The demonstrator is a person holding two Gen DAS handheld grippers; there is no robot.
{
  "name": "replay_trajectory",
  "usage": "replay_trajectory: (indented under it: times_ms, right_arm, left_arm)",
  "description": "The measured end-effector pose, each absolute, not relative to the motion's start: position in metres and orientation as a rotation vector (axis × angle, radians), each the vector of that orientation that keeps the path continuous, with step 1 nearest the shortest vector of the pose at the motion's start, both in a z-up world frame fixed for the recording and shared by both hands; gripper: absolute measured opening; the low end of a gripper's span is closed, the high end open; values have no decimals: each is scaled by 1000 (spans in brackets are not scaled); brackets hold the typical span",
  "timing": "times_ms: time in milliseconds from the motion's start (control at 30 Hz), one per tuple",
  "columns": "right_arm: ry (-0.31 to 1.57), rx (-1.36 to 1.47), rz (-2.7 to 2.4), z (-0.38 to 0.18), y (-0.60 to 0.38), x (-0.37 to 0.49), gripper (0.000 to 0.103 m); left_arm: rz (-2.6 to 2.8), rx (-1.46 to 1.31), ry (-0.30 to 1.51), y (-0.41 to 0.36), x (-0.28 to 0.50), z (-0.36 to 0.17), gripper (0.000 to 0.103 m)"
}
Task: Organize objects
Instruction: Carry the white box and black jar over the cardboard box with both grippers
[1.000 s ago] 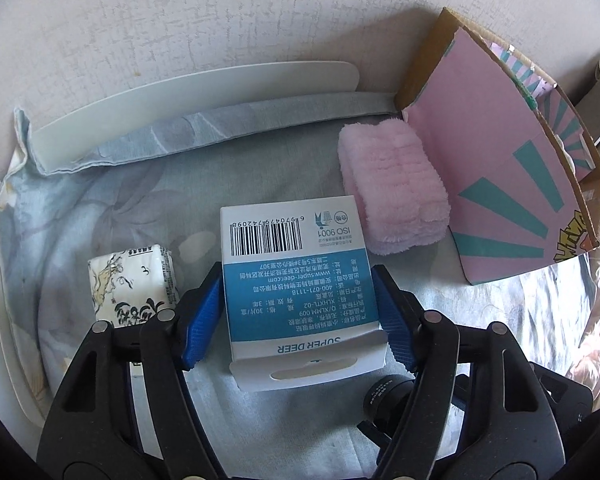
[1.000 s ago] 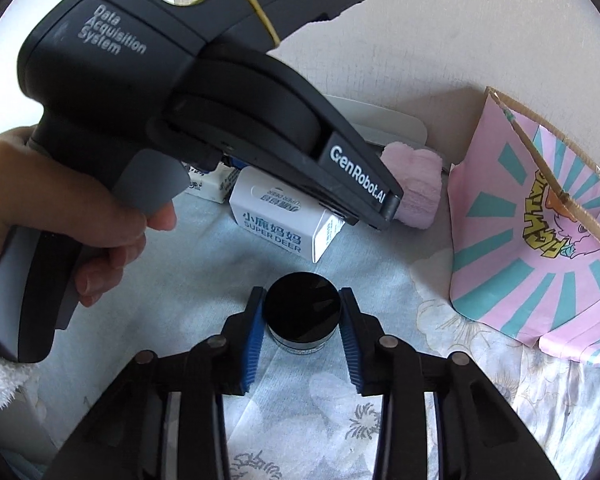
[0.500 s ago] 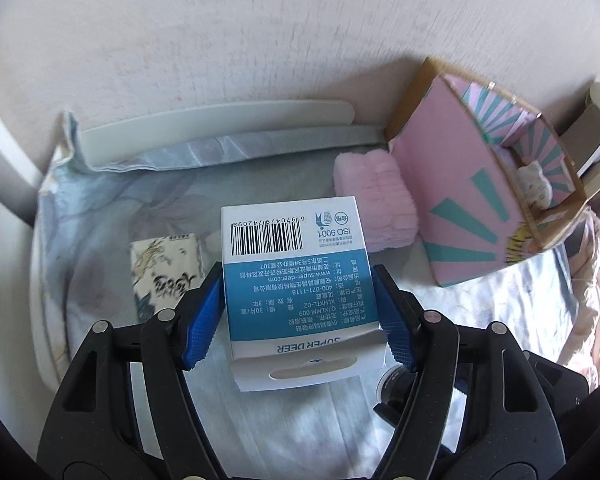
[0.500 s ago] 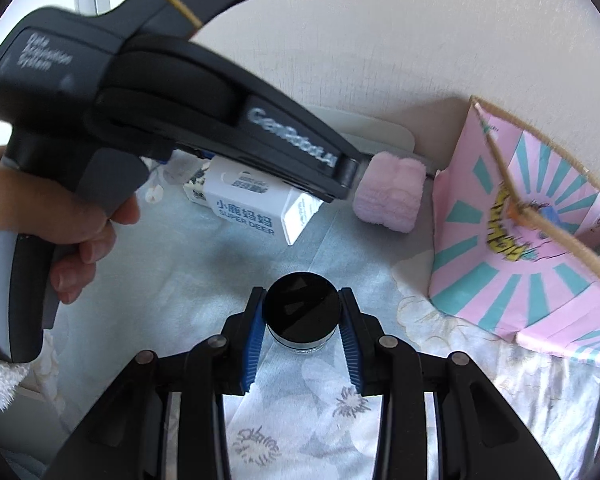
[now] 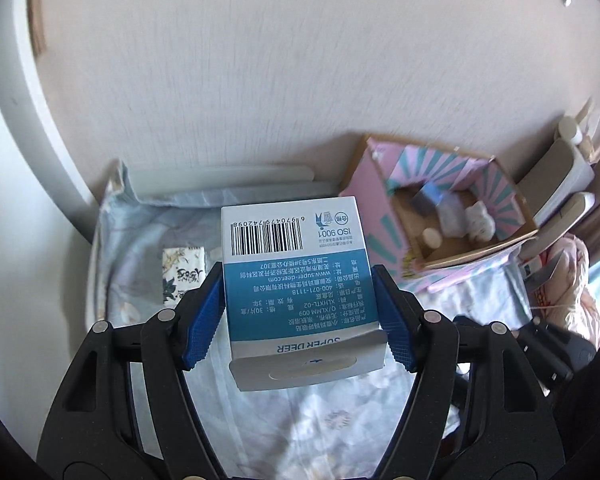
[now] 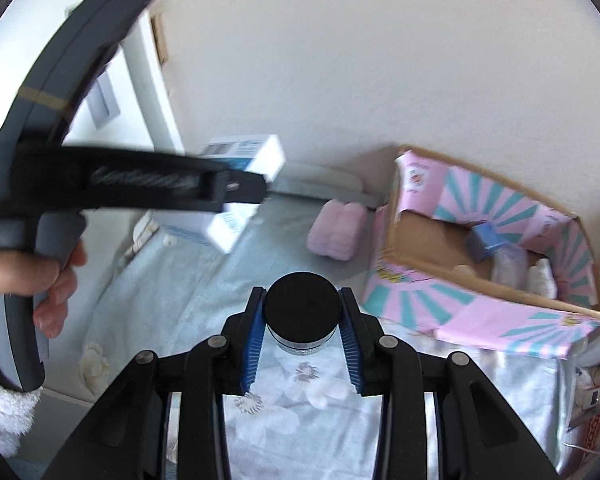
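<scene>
Carry step: L gripper [image 5: 298, 316] pinched carton [image 5: 296, 276], R gripper [image 6: 300, 330] pinched jar [image 6: 301, 312], both airborne. Next: over pink box [image 6: 460, 304] at 2 o'clock, release w/o collision.

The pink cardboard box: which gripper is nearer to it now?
Right. The right gripper, holding the black-lidded jar, hangs just beside the pink cardboard box; the left gripper, holding the blue-and-white carton, is farther off.

free: bedsheet [image 6: 308, 400] centre | blocked: pink box [image 6: 480, 300] right, wall [image 5: 300, 80] behind
</scene>
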State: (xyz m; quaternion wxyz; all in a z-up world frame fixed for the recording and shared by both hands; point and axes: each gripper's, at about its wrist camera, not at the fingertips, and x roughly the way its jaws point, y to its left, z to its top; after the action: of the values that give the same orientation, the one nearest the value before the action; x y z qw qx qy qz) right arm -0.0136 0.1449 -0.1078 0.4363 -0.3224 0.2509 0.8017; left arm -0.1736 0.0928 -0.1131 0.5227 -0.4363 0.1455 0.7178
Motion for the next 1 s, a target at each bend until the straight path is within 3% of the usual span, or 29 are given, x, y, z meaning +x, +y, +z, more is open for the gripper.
replay_trajectory:
  times_ms: [433,1000]
  right_arm:
    - [578,-730,1957,-42,151,68,33]
    - [586,-697,1912,-27,158,170,33]
  left_arm:
    - [1836,-914,249,67,-119,-45,68]
    - [1798,-876,215,108,-31,-39,68]
